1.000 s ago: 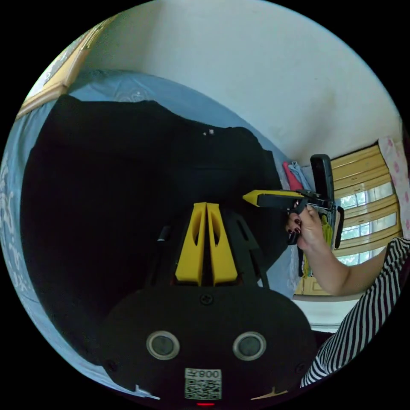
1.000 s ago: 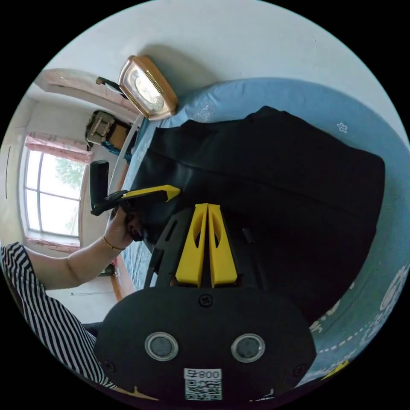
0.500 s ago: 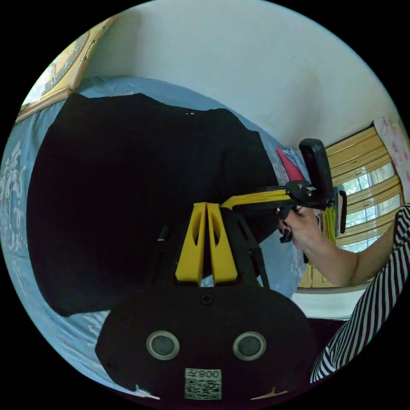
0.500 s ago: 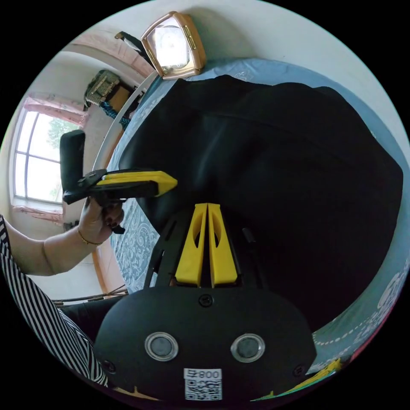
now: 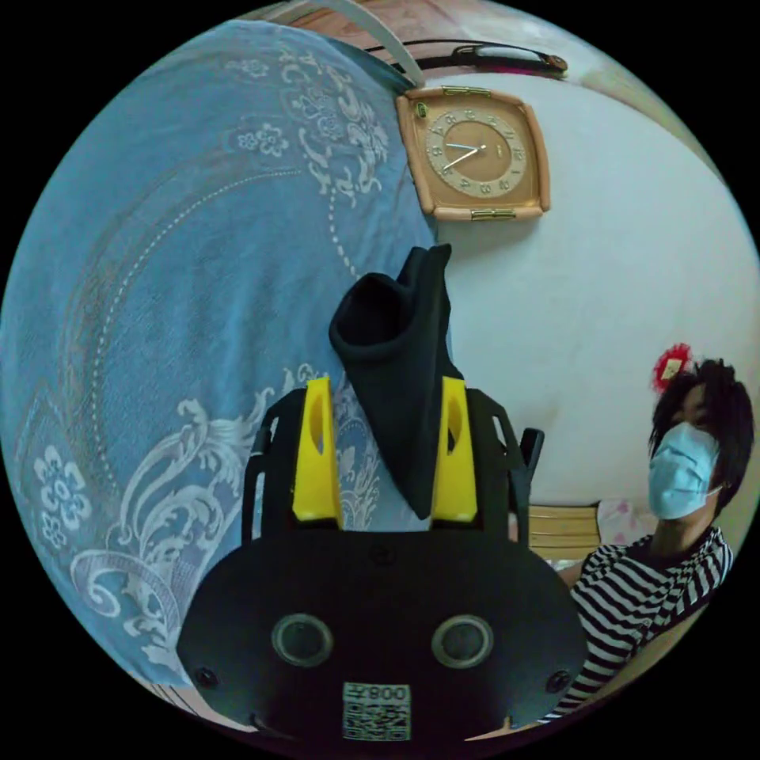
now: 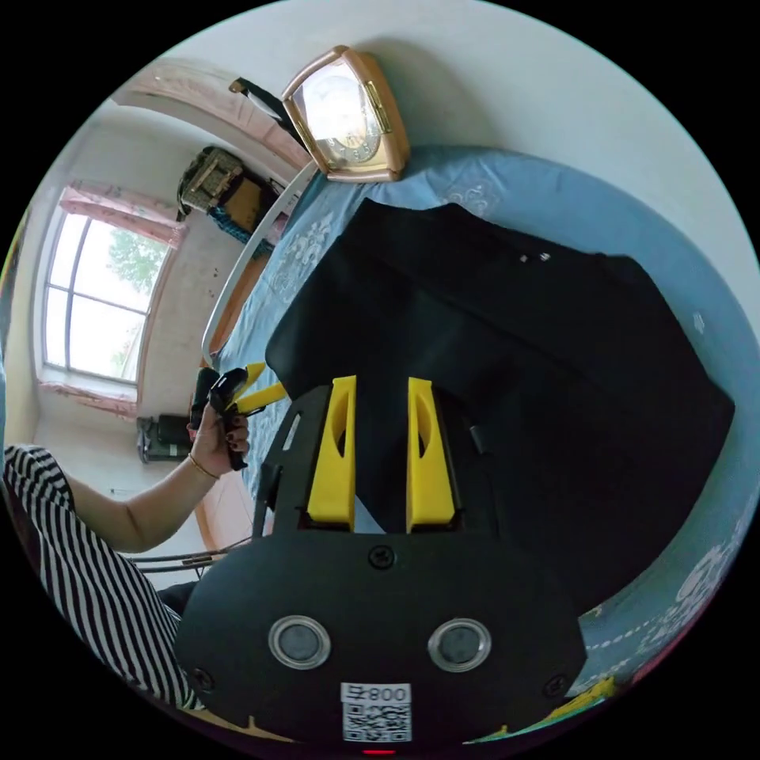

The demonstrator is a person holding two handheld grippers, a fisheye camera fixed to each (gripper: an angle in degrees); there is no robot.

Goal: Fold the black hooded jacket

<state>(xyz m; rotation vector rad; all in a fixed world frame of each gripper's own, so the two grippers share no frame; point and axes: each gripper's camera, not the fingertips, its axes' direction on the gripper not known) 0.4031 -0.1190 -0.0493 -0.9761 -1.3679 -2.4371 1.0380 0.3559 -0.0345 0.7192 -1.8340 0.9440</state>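
Observation:
The black hooded jacket [image 6: 538,356] lies spread flat on the blue bedspread [image 6: 554,206] in the right gripper view. My right gripper [image 6: 380,381] hovers over its near part, jaws open, nothing between them. The left gripper [image 6: 265,382] appears there too, in a hand off the jacket's left edge, its yellow jaws parted. In the left gripper view my left gripper [image 5: 385,384] is open wide. A narrow black piece of the jacket [image 5: 396,356] lies between the jaws, against the right one, and is not clamped.
A square clock [image 5: 475,154] leans on the white wall at the bed's head. A person in a striped top [image 5: 633,594] is at the right of the left gripper view. A window [image 6: 99,309] and furniture stand beyond the bed.
Both grippers were shut and now stand open. The left gripper has drawn away to the jacket's left edge, and its camera has swung toward the bedspread, clock and person.

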